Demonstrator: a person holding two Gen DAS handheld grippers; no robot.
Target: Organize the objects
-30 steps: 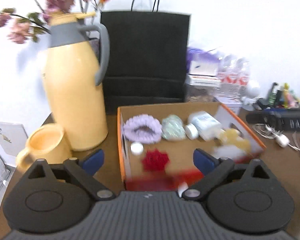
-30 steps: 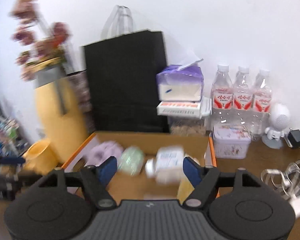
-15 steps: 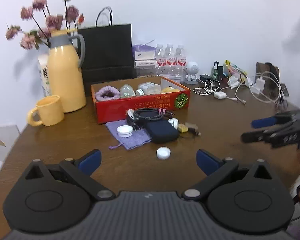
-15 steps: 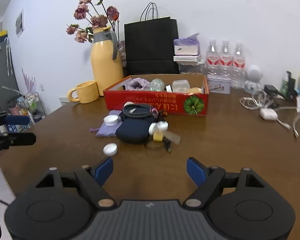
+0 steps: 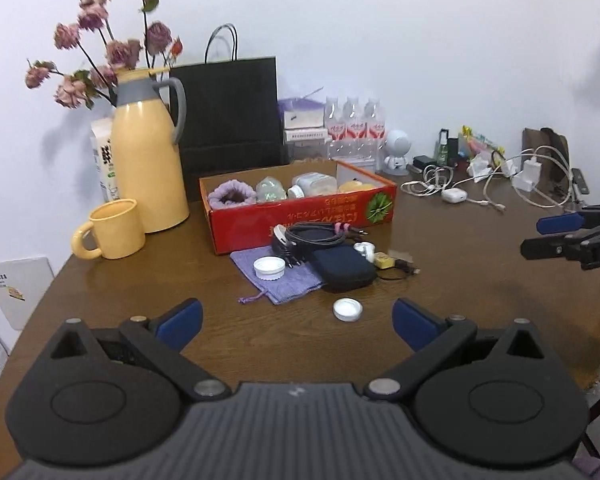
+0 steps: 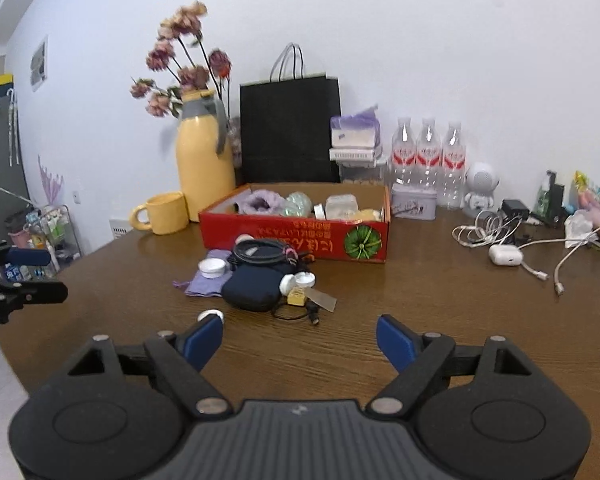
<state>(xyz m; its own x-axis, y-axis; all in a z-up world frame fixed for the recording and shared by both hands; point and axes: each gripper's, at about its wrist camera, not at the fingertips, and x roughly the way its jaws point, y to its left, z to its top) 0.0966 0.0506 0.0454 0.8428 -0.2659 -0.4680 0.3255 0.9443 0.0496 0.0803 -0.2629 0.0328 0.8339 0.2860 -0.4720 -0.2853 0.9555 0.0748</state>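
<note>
Only legible txt: white letters "DA" on the right tongs, cut off at frame edge. Red box carries upside-down yellow print, unreadable; bottle labels too small.

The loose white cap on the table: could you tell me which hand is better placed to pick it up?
Probably left: the cap lies just ahead between its open tool's fingers; it sits off the right tool's left finger.
</note>
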